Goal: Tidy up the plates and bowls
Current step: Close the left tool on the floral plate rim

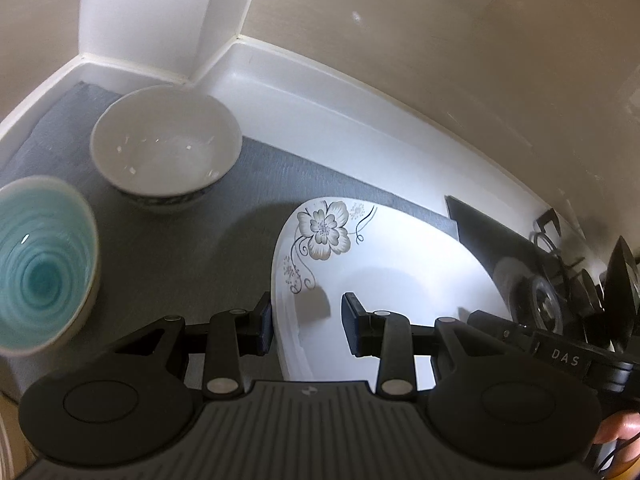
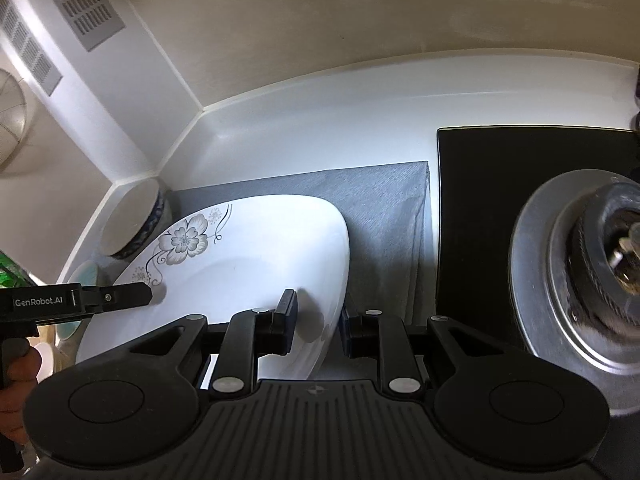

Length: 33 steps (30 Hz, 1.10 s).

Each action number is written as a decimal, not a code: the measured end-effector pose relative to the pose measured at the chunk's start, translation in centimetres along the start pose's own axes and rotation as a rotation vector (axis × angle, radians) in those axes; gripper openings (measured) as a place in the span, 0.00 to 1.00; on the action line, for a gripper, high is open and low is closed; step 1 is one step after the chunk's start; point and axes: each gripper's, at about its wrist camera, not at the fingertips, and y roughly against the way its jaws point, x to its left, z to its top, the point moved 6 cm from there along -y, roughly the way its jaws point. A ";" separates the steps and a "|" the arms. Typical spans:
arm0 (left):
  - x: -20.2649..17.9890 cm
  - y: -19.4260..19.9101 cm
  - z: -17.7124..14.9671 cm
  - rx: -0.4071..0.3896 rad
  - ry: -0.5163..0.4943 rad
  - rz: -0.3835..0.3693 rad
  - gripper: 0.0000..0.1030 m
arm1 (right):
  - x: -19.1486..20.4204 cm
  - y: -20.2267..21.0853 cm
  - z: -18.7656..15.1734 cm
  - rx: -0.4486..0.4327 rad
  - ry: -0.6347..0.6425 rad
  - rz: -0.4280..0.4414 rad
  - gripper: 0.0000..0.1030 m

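Plates come first: a large white rounded-square ceramic plate with a grey flower print [image 1: 384,264] is held between the two tools above a grey woven mat [image 1: 168,248] on the white counter. The left gripper [image 1: 308,320] straddles the plate's left rim, one pad outside and one over the plate's face, the jaws partly spread across the rim; whether the pads actually press it cannot be told from here. The right gripper [image 2: 320,320] straddles the opposite rim in the same way, jaws narrowly set with the rim between them.

Only the left wrist view shows the open insides of the two bowls: a white ceramic bowl with a dark patterned band at its foot [image 1: 166,144] at the back of the mat near the wall corner, and a teal-glazed bowl with a spiral pattern [image 1: 42,264] at the left edge. In the right wrist view the white bowl [image 2: 134,220] appears only as a side sliver behind the plate.

Only the right wrist view shows the black glass stovetop [image 2: 480,208] fully, with its round metal gas burner [image 2: 580,268] just beside the mat, and the grey vent grilles [image 2: 80,4] on the white column.
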 end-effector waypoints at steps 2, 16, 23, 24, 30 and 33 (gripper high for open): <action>0.1 0.5 -0.6 0.003 -0.008 0.000 0.37 | 0.5 0.8 -0.5 -0.010 0.007 -0.004 0.23; 1.0 4.3 -7.2 0.063 -0.041 -0.023 0.37 | 2.4 5.5 -6.0 -0.030 -0.006 -0.030 0.23; 1.2 5.6 -9.6 0.085 -0.060 -0.036 0.37 | 2.2 6.9 -8.2 -0.034 -0.032 -0.038 0.23; 1.2 5.7 -9.9 0.086 -0.063 -0.034 0.37 | 2.2 7.0 -8.6 -0.034 -0.032 -0.042 0.23; 1.7 5.8 -11.2 0.097 -0.082 -0.020 0.37 | 2.2 6.9 -10.4 -0.035 -0.028 -0.067 0.23; 1.6 6.0 -11.4 0.085 -0.105 -0.010 0.37 | 2.2 6.7 -11.0 -0.034 -0.023 -0.080 0.23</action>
